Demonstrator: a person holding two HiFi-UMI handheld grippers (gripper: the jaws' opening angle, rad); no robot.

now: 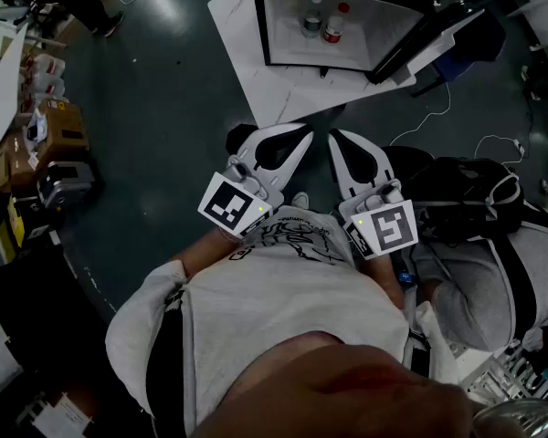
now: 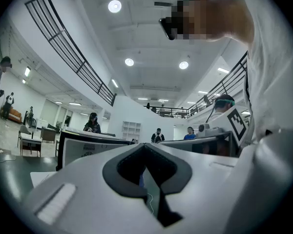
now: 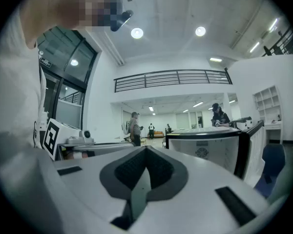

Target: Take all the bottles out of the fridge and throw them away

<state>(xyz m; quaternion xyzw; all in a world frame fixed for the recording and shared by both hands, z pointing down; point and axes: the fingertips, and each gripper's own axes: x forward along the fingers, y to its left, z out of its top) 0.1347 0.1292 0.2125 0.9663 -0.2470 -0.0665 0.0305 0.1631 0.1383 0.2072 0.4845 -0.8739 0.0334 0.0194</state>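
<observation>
A small fridge [image 1: 283, 26] stands open on a white slab [image 1: 274, 89] on the floor ahead of me. Two bottles stand inside it: one with a grey label [image 1: 310, 24] and one with a red cap and red label [image 1: 333, 31]. My left gripper [image 1: 303, 136] and right gripper [image 1: 336, 138] are held side by side close to my chest, well short of the fridge and pointing toward it. Both are shut with nothing between the jaws. The fridge body also shows beyond the left gripper [image 2: 144, 147] and beyond the right gripper [image 3: 146, 150].
The fridge door [image 1: 438, 30] hangs open to the right. A black backpack [image 1: 466, 194] lies on the floor at my right, with a white cable [image 1: 438, 117] near it. Cardboard boxes [image 1: 59, 135] and clutter line the left side. People stand farther off in the hall.
</observation>
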